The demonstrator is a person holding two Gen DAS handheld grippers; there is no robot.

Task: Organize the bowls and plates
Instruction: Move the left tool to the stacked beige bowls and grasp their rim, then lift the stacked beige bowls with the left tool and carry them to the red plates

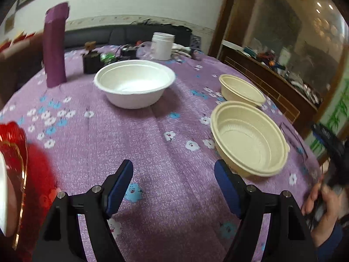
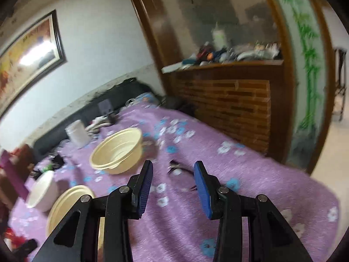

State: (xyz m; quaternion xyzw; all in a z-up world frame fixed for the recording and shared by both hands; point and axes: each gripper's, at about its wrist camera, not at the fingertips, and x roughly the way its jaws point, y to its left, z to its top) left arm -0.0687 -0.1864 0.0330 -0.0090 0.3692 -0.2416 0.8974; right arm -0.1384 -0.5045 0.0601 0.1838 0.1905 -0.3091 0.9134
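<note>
A white bowl (image 1: 134,83) stands mid-table on the purple flowered cloth (image 1: 152,144). A large cream bowl (image 1: 249,138) sits at the right, a smaller cream bowl (image 1: 240,90) behind it. A red plate (image 1: 13,152) with a white thing on it is at the far left edge. My left gripper (image 1: 173,170) is open and empty above the cloth, left of the large cream bowl. In the right wrist view my right gripper (image 2: 173,170) is open and empty; the smaller cream bowl (image 2: 117,150) lies ahead left, the large cream bowl (image 2: 67,203) and the white bowl (image 2: 42,193) at lower left.
A purple tall box (image 1: 55,45), a white jar (image 1: 162,45) and small dark items (image 1: 91,62) stand at the table's back. A wooden cabinet (image 2: 229,100) borders the right side. Dark glasses (image 2: 177,168) lie on the cloth ahead of my right gripper.
</note>
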